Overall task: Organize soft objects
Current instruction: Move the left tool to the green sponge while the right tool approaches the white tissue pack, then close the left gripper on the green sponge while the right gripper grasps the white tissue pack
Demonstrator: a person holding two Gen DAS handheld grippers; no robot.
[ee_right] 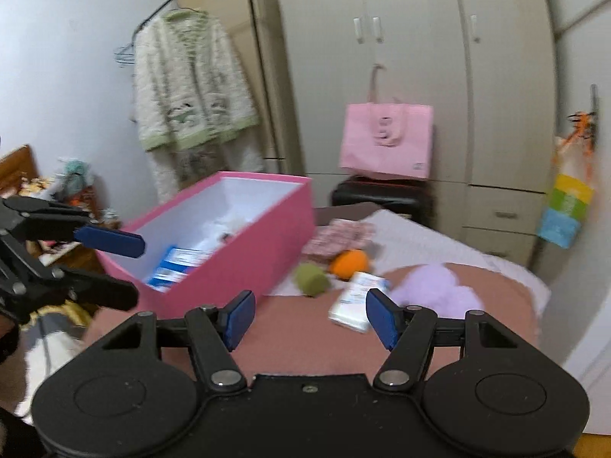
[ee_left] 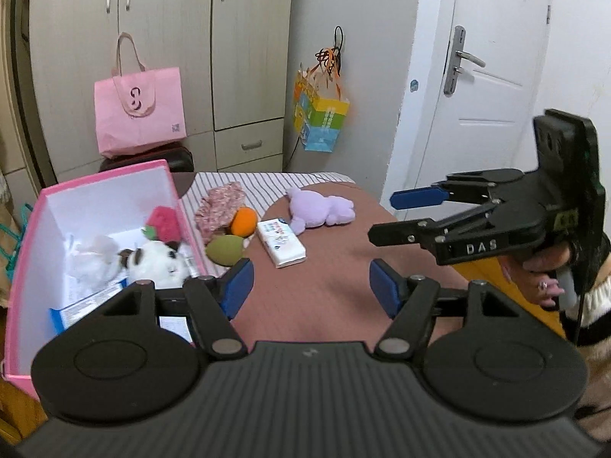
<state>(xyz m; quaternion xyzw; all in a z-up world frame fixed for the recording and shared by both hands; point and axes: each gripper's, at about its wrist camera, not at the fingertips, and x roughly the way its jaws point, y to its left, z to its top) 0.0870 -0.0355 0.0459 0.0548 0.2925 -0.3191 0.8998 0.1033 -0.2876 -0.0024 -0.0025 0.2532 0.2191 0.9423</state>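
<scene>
A pink tote bag (ee_left: 140,114) hangs against the grey wardrobe (ee_left: 172,45); a colourful gift bag (ee_left: 320,120) hangs beside the white door (ee_left: 492,76). A fuzzy cardigan (ee_right: 191,80) hangs on the wall.

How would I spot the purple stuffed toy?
Find the pink box on the table's left. Right of it, past the tissue pack, lies the purple plush, alone on the brown cloth. It is the only lilac thing there.

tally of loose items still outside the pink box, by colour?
Purple: 1, the purple plush
Orange: 1, the orange toy
Green: 1, the green toy
Pink floral: 1, the floral cloth
White: 1, the tissue pack
Total: 5 beside the pink box
</scene>
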